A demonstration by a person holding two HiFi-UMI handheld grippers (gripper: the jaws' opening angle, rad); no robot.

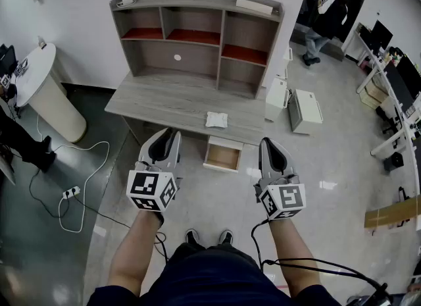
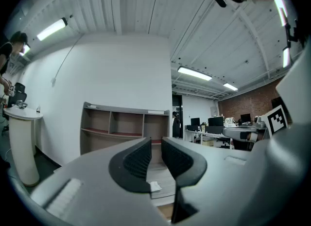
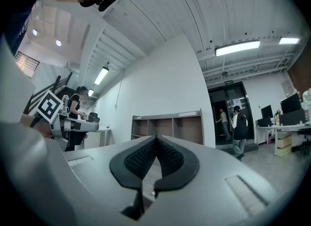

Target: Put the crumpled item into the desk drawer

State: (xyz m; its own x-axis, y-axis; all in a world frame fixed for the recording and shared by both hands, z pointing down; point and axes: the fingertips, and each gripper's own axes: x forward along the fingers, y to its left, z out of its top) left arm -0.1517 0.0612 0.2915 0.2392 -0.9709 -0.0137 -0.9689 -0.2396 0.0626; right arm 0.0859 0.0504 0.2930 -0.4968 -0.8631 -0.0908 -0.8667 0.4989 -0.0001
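A crumpled white item (image 1: pixel 216 120) lies on the grey desk (image 1: pixel 164 101), near its front edge and right of the middle. Just below it the small desk drawer (image 1: pixel 222 154) stands pulled out, its wooden inside showing bare. Both grippers hang in the air in front of the desk, apart from everything. My left gripper (image 1: pixel 169 135) is left of the drawer, its jaws a narrow gap apart and holding nothing; in the left gripper view (image 2: pixel 156 141) the crumpled item (image 2: pixel 154 186) shows low between the jaws. My right gripper (image 1: pixel 268 144) is right of the drawer, shut and holding nothing (image 3: pixel 156 137).
A shelf hutch (image 1: pixel 197 38) stands on the desk's back. Two white box units (image 1: pixel 304 109) sit on the floor right of the desk. A round white table (image 1: pixel 39 81) and floor cables with a power strip (image 1: pixel 71 193) are at left. A person (image 1: pixel 325 22) stands far back right.
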